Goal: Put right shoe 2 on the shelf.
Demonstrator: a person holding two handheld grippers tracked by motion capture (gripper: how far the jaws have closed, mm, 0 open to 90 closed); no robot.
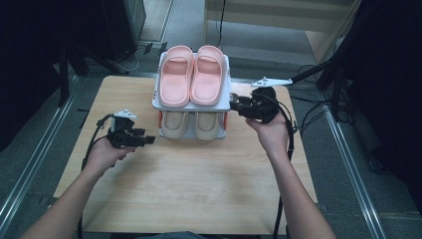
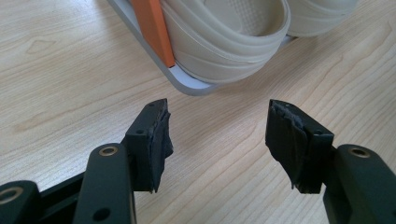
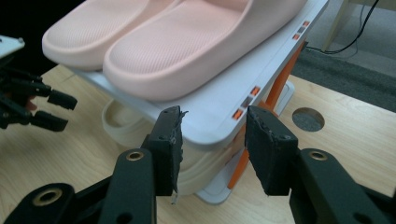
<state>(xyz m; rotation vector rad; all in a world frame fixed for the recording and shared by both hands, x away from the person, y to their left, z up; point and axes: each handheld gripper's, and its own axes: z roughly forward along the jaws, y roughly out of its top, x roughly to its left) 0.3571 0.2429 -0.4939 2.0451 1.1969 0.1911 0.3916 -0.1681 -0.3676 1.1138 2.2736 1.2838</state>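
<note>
A white two-shelf rack [image 1: 192,106] with orange posts stands at the back middle of the wooden table [image 1: 199,189]. A pair of pink slippers [image 1: 192,75] lies on its top shelf, and a pair of beige slippers [image 1: 193,124] on the bottom one. My left gripper [image 1: 149,141] hovers open just left of the rack's front corner, with bare wood between its jaws [image 2: 217,140]. My right gripper [image 1: 234,105] is at the top shelf's front right corner. In the right gripper view it [image 3: 212,140] stands open, the shelf edge [image 3: 219,109] just beyond its pads, untouched.
The right gripper view shows a round hole [image 3: 308,119] in the tabletop beside the rack, and the left gripper [image 3: 49,109] farther off. Cables and dark stands surround the table. Bare wood stretches in front of the rack.
</note>
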